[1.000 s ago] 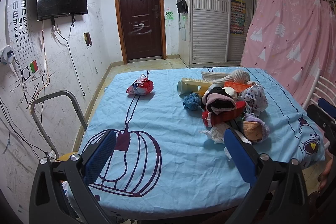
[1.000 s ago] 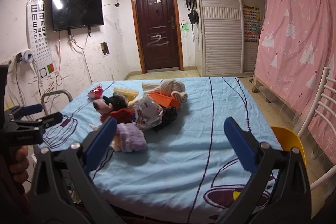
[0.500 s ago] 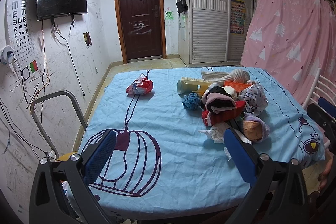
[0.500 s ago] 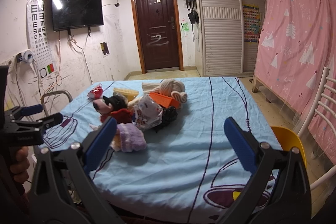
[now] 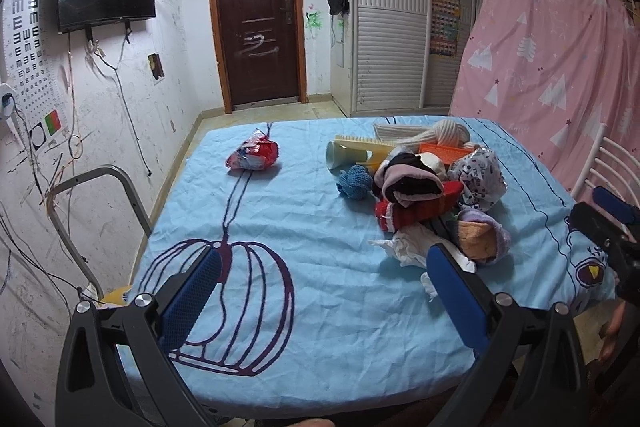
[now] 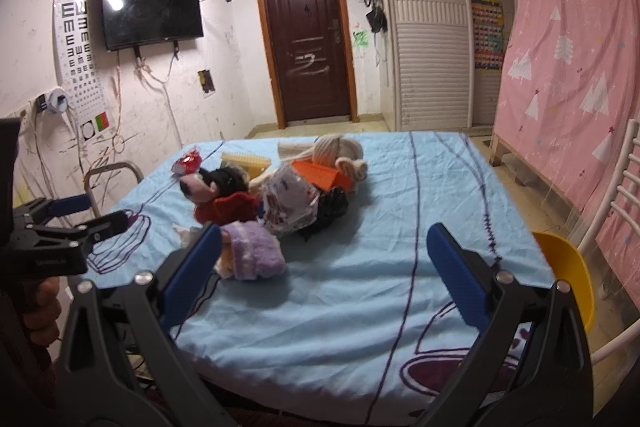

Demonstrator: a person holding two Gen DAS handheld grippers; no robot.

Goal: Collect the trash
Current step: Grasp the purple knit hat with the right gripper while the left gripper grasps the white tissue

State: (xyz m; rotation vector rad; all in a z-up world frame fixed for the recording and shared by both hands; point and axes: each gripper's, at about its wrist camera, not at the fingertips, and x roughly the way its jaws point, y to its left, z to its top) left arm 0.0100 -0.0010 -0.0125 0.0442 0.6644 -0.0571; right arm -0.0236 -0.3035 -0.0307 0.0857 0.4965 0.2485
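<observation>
A crumpled red snack wrapper (image 5: 252, 158) lies alone on the blue tablecloth (image 5: 304, 219), far left of a pile of socks and cloths (image 5: 424, 187); it shows small in the right wrist view (image 6: 188, 161). Crumpled white tissue (image 5: 408, 247) lies at the pile's near edge. A printed foil bag (image 5: 480, 179) sits in the pile, also in the right wrist view (image 6: 290, 201). My left gripper (image 5: 320, 291) is open and empty above the near table edge. My right gripper (image 6: 324, 267) is open and empty, held above the table's near right side.
A cream brush (image 5: 360, 151) and an orange basket (image 5: 444, 151) lie behind the pile. A metal chair frame (image 5: 80, 203) stands left of the table, a yellow chair (image 6: 568, 271) and white rail (image 6: 616, 211) right. A pink curtain (image 5: 552, 67) hangs at the right.
</observation>
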